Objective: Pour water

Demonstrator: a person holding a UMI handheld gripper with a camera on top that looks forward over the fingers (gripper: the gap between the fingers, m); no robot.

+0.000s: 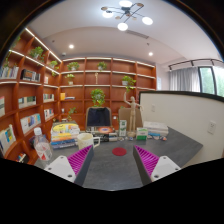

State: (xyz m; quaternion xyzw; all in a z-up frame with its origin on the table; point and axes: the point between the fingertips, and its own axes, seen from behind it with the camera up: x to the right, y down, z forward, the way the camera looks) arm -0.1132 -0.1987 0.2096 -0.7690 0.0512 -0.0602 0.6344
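Two fingers of the gripper (113,160) stand wide apart with nothing between them; magenta ridged pads (79,160) face inward over the bare grey tabletop (112,172).

Plastic water bottle (42,148): ahead of the left finger and out to its left, upright on the table, clear body with a label band, well apart from the pads, not touched. Can't tell the water level.

Small red disc (119,152): on the table just beyond the fingertips, roughly on the centreline between them. Can't tell what it is.

White cup (86,145): beyond the left finger, past its tip, near a yellow printed box (65,131) that sits further back on the left.

Dark office chair (98,118): straight ahead, behind the far table edge. Small boxes (158,130) and other bits are clustered on the table beyond the right finger, too small to name.

Background: orange-brown wall shelving (28,95) runs along the left side and across the back, holding books, framed items and several potted plants (98,97). White partition wall (185,112) to the right, window with grey curtains (183,78) above it. Ceiling light cluster (125,14) lit overhead.

Gripper is held level above the near edge of the table, fingers pointing across it toward the chair.
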